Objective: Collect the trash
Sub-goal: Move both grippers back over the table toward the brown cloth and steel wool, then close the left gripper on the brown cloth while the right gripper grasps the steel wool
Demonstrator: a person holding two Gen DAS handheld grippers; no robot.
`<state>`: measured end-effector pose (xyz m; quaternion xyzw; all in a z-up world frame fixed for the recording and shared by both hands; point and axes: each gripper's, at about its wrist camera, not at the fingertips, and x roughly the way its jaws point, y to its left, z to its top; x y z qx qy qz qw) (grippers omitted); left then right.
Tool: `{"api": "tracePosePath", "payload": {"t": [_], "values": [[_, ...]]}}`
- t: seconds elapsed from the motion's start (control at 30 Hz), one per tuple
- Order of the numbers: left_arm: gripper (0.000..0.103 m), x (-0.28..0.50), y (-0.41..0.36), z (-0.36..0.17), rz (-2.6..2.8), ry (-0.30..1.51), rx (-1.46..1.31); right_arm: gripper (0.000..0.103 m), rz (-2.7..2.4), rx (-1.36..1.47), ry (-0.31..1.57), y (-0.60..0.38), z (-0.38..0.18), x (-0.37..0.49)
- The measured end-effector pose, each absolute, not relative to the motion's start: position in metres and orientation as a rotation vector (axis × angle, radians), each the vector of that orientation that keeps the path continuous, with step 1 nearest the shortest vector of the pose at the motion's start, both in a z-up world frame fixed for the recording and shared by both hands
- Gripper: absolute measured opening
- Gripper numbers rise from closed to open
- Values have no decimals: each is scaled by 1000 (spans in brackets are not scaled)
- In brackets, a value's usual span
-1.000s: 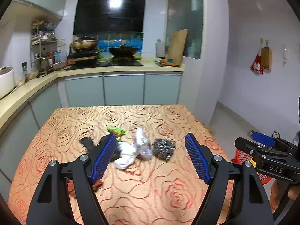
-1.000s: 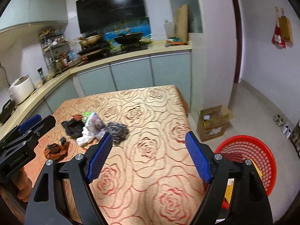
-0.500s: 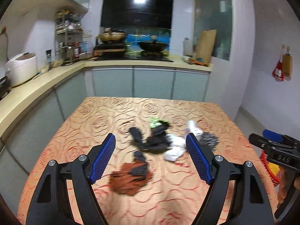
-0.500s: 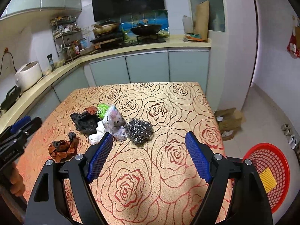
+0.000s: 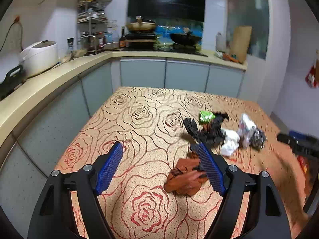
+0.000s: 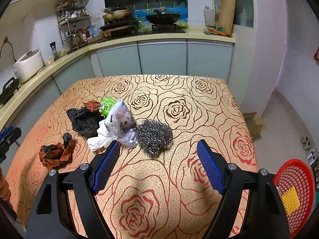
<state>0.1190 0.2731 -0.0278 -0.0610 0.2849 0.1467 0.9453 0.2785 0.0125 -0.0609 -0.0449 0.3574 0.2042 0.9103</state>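
Note:
Trash lies on a rose-patterned table (image 6: 179, 189): a steel wool ball (image 6: 154, 136), a printed plastic wrapper (image 6: 123, 123), white crumpled paper (image 6: 98, 140), a black bag (image 6: 84, 120), a green wrapper (image 6: 106, 103) and a brown crumpled scrap (image 6: 56, 154). My right gripper (image 6: 158, 166) is open and empty, just short of the steel wool. My left gripper (image 5: 160, 167) is open and empty, with the brown scrap (image 5: 184, 179) by its right finger. The black bag (image 5: 207, 131), white paper (image 5: 229, 142) and steel wool (image 5: 257, 138) lie beyond it.
A red basket (image 6: 295, 189) holding a yellow sponge (image 6: 290, 200) stands on the floor to the right of the table. A cardboard box (image 6: 255, 123) lies on the floor past the table's right edge. Kitchen counters (image 5: 49, 75) run along the left and back.
My left gripper has swung left and lower, so the trash pile now sits to its right. My right gripper has moved closer to the steel wool, and the basket has slid to the frame edge.

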Motion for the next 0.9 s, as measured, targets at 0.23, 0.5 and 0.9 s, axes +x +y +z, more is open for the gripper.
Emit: {"api": "tracePosePath", "payload": {"t": [0.23, 0.5, 0.9], "values": [[75, 135, 254, -50, 198, 636, -77, 77, 433, -120, 765, 23, -72, 294], [75, 151, 242, -64, 120, 675, -42, 77, 434, -133, 796, 28, -84, 311], [75, 165, 237, -85, 96, 759, 6, 77, 456, -184, 829, 47, -99, 336]]}}
